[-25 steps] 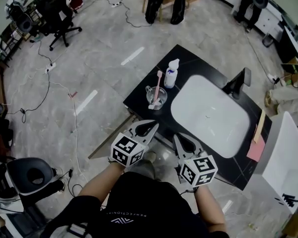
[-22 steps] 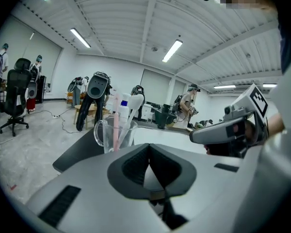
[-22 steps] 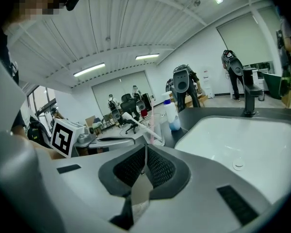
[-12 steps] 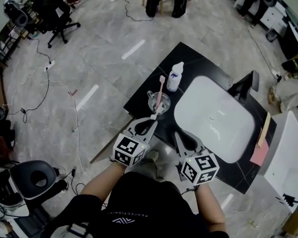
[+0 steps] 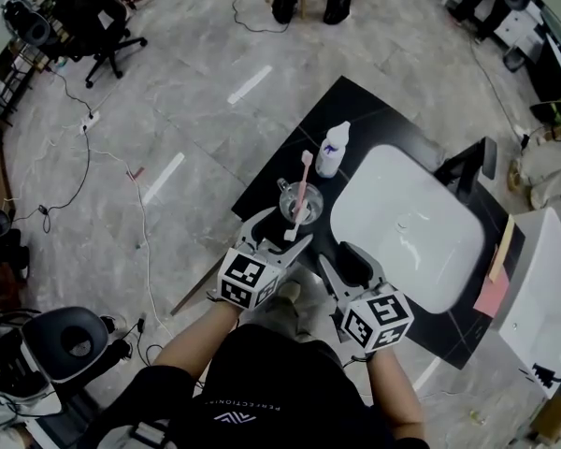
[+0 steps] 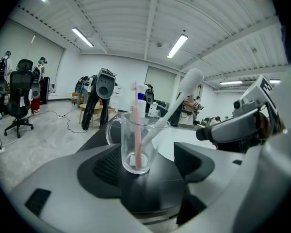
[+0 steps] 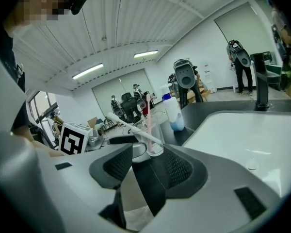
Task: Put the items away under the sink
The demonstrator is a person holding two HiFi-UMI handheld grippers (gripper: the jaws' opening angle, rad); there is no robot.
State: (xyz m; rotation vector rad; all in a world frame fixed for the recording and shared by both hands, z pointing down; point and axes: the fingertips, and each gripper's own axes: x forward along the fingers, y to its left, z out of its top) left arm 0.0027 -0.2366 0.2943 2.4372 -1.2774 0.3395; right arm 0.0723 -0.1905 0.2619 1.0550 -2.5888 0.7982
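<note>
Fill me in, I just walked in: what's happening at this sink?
A person at a black counter holds a gripper in each hand. The left gripper is open, its jaws just short of a glass cup holding two toothbrushes, not gripping yet. The right gripper is open and empty beside it. A white bottle stands beyond the cup, beside the sink.

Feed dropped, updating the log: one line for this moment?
left gripper: open, aimed at glass mug | right gripper: open, empty | toothbrushes in mug
</note>
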